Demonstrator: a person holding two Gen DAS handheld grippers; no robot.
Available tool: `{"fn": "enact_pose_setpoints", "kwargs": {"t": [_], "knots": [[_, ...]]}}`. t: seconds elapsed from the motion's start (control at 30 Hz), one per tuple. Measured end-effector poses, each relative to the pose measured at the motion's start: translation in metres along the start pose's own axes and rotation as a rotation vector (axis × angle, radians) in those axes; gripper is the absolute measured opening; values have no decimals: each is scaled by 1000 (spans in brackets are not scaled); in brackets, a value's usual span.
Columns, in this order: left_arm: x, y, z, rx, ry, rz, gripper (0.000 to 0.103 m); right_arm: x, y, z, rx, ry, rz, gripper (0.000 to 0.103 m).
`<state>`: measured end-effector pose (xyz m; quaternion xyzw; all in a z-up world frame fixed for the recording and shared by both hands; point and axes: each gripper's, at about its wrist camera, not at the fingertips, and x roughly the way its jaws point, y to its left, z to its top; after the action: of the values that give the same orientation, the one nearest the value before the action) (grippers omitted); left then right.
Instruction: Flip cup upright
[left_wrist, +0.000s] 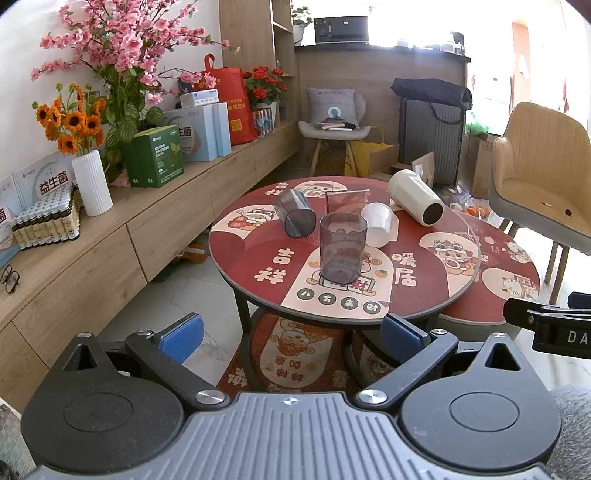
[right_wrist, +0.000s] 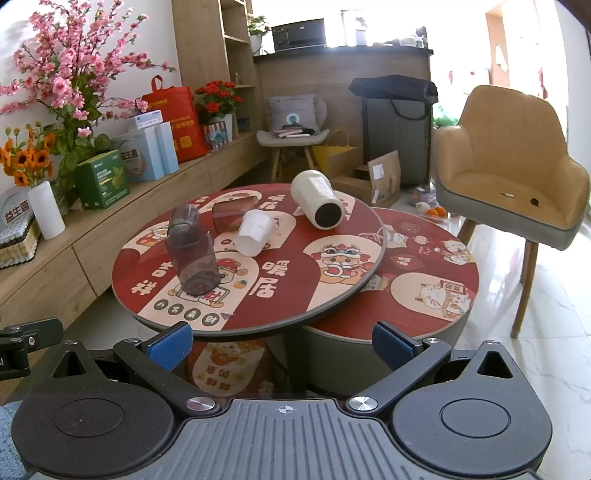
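Fingers: L gripper (left_wrist: 291, 332) & R gripper (right_wrist: 282, 341) both spread wide, empty, short of desk (right_wrist: 354, 310) edge.
Upright: smoky cup (left_wrist: 342, 248), dead ahead of L fingers.
Targets: grey cup (left_wrist: 294, 218), white cup (right_wrist: 255, 237), cream bottle (right_wrist: 318, 203) on their sides beyond it.
White cup axis: rim points toward fingers.
Nearer: R, by my read.

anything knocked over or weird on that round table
Yes. Four vessels lie on their sides on the round red table: a grey translucent cup, a reddish translucent cup, a white plastic cup and a cream flask. Only one purple-grey translucent cup stands upright. No spill visible.
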<state>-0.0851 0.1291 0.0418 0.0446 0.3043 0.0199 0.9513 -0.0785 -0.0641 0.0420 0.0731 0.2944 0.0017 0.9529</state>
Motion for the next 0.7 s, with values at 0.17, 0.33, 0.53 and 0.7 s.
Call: {"fn": "enact_pose_setpoints", "kwargs": {"t": [0.17, 0.33, 0.53, 0.7], "knots": [[0, 0, 0, -1, 0, 1, 103, 0, 0, 0, 1, 0, 0, 103], [0, 1, 0, -1, -1, 1, 103, 0, 0, 0, 1, 0, 1, 103], [-1, 2, 2, -5, -6, 2, 103, 1, -4, 1, 4, -2, -1, 103], [-4, 3, 5, -8, -16, 3, 103, 0, -11, 0, 9, -11, -5, 103]]}}
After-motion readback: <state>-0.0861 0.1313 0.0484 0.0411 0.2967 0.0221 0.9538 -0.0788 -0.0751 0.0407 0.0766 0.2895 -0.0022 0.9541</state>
